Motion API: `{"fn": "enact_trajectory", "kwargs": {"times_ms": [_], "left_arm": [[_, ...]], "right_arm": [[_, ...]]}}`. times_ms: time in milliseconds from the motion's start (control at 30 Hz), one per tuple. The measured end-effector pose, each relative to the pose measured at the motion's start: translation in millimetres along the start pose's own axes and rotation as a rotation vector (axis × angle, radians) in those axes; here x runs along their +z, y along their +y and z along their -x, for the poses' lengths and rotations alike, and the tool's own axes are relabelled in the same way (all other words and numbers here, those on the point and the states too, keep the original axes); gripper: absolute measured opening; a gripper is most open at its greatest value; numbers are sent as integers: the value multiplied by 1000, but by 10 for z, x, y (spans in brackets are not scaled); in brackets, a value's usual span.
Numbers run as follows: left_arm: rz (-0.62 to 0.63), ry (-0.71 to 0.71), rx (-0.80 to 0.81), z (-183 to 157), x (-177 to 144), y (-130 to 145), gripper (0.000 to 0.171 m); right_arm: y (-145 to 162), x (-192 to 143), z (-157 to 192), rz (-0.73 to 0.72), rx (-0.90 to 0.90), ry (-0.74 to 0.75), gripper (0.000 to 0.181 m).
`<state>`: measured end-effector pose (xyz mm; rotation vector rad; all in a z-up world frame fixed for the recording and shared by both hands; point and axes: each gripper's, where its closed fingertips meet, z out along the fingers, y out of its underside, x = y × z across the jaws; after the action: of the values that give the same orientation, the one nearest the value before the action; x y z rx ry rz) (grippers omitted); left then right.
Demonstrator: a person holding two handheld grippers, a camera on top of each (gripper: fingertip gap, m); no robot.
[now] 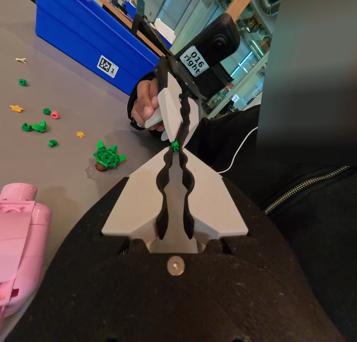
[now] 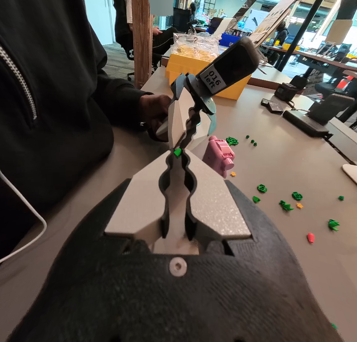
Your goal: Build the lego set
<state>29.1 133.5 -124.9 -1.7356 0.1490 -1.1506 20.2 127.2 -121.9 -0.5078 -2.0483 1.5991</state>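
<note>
Two nearly closed claws pinch one green piece (image 1: 175, 146) tip-to-tip.

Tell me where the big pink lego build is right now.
The big pink lego build stands on the grey table just right of the meeting gripper tips in the right wrist view; in the left wrist view it fills the lower-left corner.
</note>
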Motion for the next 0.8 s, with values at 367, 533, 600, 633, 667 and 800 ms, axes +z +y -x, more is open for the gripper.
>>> {"fn": "enact_trajectory", "kwargs": {"times_ms": [367,533,600,633,667,800], "left_arm": [[-84,-209,338,-13,-81,-197,19],[-23,-417,534,114,-83,-172,9],[-26,-472,602,118,-104,-202,5],[-26,-492,635,111,-111,-213,4],[-22,-511,661,114,-114,-216,2],[39,-548,692,186,-76,-144,1]], "right_arm": [[-47,-36,-175,-78,481,-57,5],[-99,-30,-235,-203,831,-180,5],[-47,-15,-260,-204,910,-193,5],[-19,-5,-271,-199,935,-191,5],[-3,5,-274,-195,954,-193,5],[30,37,-262,-180,1008,-204,5]]}}
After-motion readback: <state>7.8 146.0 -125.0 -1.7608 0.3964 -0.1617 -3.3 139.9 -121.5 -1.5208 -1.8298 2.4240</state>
